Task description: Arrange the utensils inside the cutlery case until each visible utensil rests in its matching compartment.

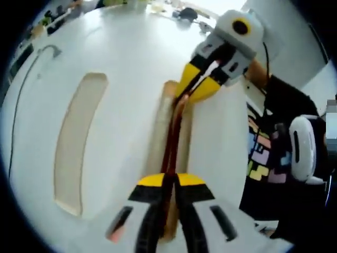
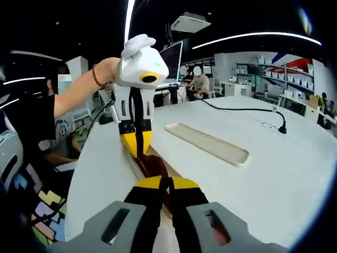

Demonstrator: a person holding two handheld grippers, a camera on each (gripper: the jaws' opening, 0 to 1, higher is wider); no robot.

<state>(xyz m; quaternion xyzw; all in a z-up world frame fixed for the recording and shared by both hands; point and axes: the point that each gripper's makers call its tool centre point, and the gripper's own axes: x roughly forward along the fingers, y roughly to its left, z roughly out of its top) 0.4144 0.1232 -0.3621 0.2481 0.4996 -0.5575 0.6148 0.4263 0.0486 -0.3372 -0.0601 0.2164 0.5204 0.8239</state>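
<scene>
Left gripper (image 1: 169, 182): jaws together, clamped on the near end of a dark reddish-brown utensil (image 1: 174, 132).
Right gripper (image 2: 160, 185): jaws together on the same utensil's (image 2: 152, 166) other end.
Utensil: long, thin, glossy; lies along a narrow tan compartment (image 1: 158, 126) of the white cutlery case (image 1: 121, 63).
Neighbouring compartment (image 1: 76, 142): tan, elongated, well apart.

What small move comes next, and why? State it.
Probably lower the brown utensil into the slot beneath it. The left claw and right claw each clamp one end, holding it lengthwise along that wooden slot; the other slot lies off to the side.
</scene>
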